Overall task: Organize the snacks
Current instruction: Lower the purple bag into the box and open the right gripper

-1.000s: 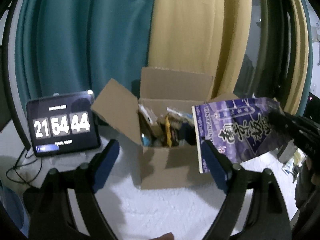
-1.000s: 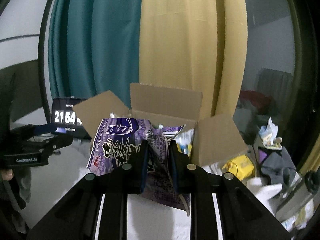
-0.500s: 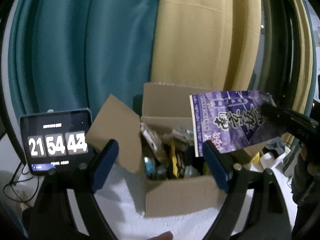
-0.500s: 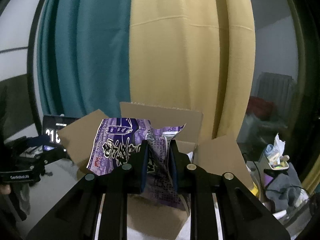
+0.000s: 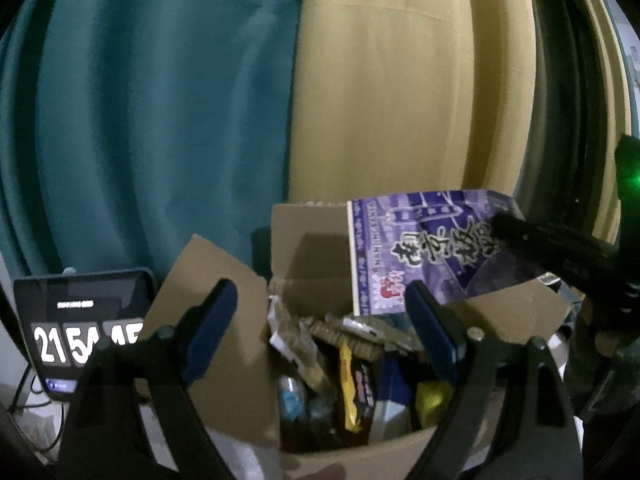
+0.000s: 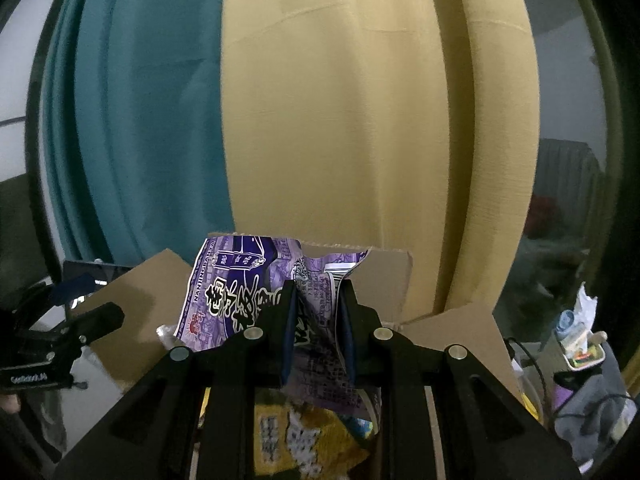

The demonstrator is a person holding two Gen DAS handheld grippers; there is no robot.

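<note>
Purple snack bag (image 6: 236, 296) sits clamped in your right gripper (image 6: 316, 328) above the open cardboard box (image 5: 320, 240); left gripper (image 5: 320, 336) gapes empty. Lower it in, then release.

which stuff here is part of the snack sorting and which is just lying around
Part of the job:
- purple snack bag, held in the right gripper
- cardboard box with snack packets
- left gripper, open

Just lying about:
- clock tablet
- curtains
- clutter at the right
</note>
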